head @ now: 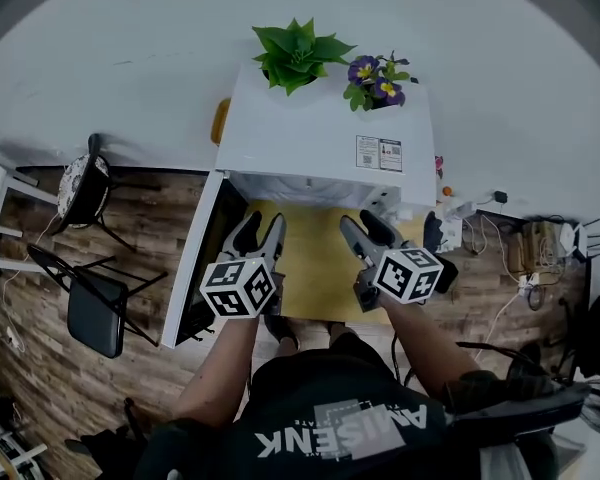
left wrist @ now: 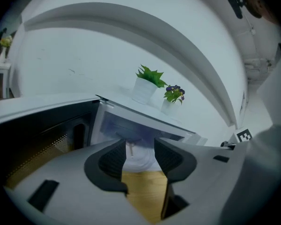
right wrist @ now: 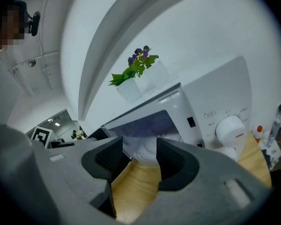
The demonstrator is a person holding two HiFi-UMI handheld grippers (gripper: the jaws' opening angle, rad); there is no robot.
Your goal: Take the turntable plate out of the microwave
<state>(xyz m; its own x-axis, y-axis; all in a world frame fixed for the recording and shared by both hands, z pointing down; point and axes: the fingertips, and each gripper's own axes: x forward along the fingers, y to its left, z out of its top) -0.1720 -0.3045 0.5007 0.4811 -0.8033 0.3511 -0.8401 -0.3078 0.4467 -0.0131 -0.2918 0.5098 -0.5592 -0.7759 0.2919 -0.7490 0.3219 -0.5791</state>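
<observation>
One turntable plate (right wrist: pixel 145 154) (left wrist: pixel 140 158): a pale round shape low inside the microwave's cavity, seen through the gap of each tongs; its rim is too blurred to trace.
Microwave (head: pixel 320 138): white, on a yellow wooden surface (head: pixel 315 268); its door (head: pixel 195 268) is swung open to the left.
Left tongs (head: pixel 262 230): jaws apart with nothing between them, held over the surface before the open cavity, just beside the door.
Right tongs (head: pixel 365 226): jaws likewise apart and empty, near the control side with its white dial (right wrist: pixel 229 131).
On top: a green leafy pot plant (head: pixel 295 56) and a purple-flowered plant (head: pixel 375 78).
Around: a black chair (head: pixel 90 308) at left and tangled cables (head: pixel 500 238) at right.
Hidden: in the head view the oven's top covers the cavity and the plate.
</observation>
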